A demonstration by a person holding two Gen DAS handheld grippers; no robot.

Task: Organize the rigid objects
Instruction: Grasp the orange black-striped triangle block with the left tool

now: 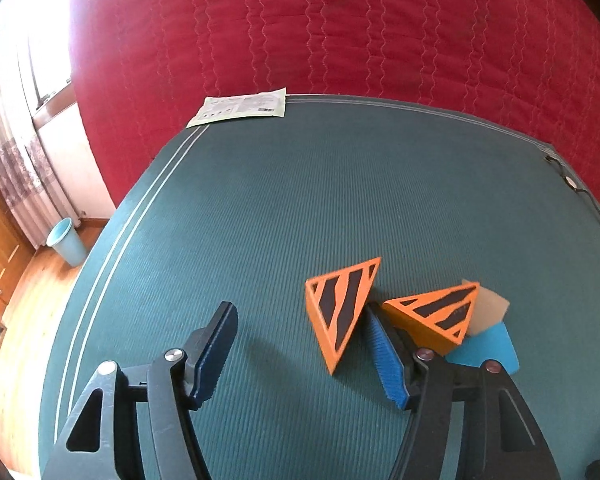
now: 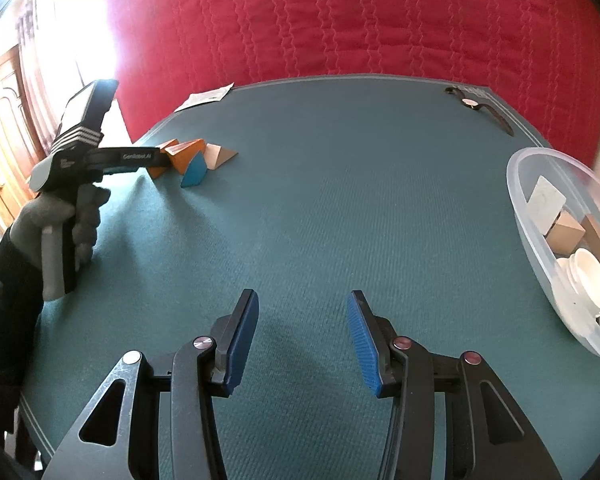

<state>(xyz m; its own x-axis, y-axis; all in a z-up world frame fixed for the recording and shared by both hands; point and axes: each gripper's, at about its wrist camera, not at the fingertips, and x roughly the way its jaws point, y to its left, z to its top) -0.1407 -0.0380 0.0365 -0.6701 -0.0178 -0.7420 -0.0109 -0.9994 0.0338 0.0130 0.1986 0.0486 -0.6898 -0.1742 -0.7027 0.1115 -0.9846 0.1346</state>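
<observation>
Green mat (image 1: 260, 208): left gripper (image 1: 300, 344) spread around striped wedge (image 1: 340, 304) (orange).

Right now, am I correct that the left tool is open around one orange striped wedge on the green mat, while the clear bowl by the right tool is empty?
Not quite: the clear bowl is not empty. The right wrist view shows wooden blocks and white pieces inside it. The rest holds: the left tool is open, one orange striped wedge between its fingers on the green mat.

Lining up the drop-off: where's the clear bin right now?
Right wrist view, far right edge: the clear bin sits on the green mat, right of the open right gripper.
</observation>
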